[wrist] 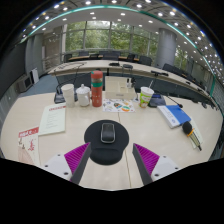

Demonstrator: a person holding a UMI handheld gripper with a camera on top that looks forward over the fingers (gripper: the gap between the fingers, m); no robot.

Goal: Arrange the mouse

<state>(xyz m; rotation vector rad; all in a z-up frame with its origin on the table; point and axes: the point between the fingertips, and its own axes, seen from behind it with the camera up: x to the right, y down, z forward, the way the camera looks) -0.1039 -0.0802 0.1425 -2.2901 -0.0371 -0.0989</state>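
One mouse was in play: dark, low, rounded shell, sat on a round black mouse pad w/ a bulged wrist rest at its 6 o'clock edge, on the pale wood-tone table. Gripper was released, fingers spread wide, nothing held; magenta pads faced inward w/ a clear gap each side. Mouse lay just ahead of the fingertips, at 12 o'clock from the gap's midline, roughly centred, not touching either finger. Judged step: approach and grasp not yet done. To do it well, prob. go straight fwd and low, keep mouse centred, close on the two long flanks rather than nose/tail; shell looked smooth and glossy so a slip is likely if pinched high on the curve. Wrist rest stood between fingers and mouse, looked soft, so tips should clear it or they may drag the pad along. Other items, by clock from the mouse: tall red-and-green cylindrical container at 12, flanked by white cups; another cup w/ green band at 1–2; blue flat booklet-like item at 3; white paper sheet at 9; red-printed leaflet at 8. All well apart from the grasp path. Rows of desks lay beyond; detail there too small to tell.
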